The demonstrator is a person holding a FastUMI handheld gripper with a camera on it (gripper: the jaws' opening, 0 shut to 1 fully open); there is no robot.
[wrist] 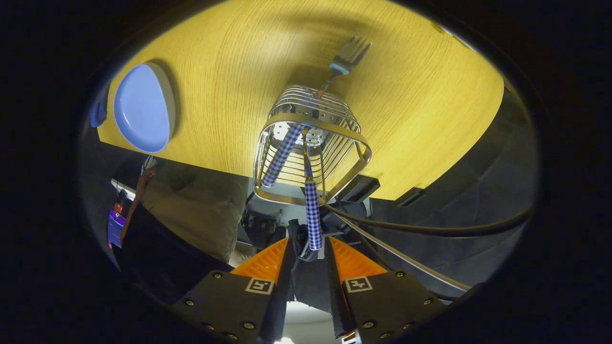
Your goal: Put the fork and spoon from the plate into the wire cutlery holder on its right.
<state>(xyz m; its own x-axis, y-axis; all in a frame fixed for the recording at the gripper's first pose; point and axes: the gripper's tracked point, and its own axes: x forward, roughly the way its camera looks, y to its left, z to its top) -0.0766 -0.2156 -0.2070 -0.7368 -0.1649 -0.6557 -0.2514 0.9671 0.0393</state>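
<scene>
I look down from above into the wire cutlery holder (pixel 311 157), which stands on the yellow wooden table (pixel 420 110). One blue-checked handle (pixel 282 155) leans inside it on the left. A second blue-checked handle (pixel 313 215) rises out of the holder's near rim, and its end lies between the tips of my gripper (pixel 309 242). The fingers stand apart, wider than the handle, and neither presses on it. A fork head (pixel 351 52) pokes out past the holder's far side. The blue plate (pixel 142 107) lies to the left with nothing on it.
The table's near edge runs just under the holder. Below it are a person's legs (pixel 196 210) and dark cables (pixel 430 229) running off to the right. A small dark box (pixel 358 187) sits at the table edge beside the holder.
</scene>
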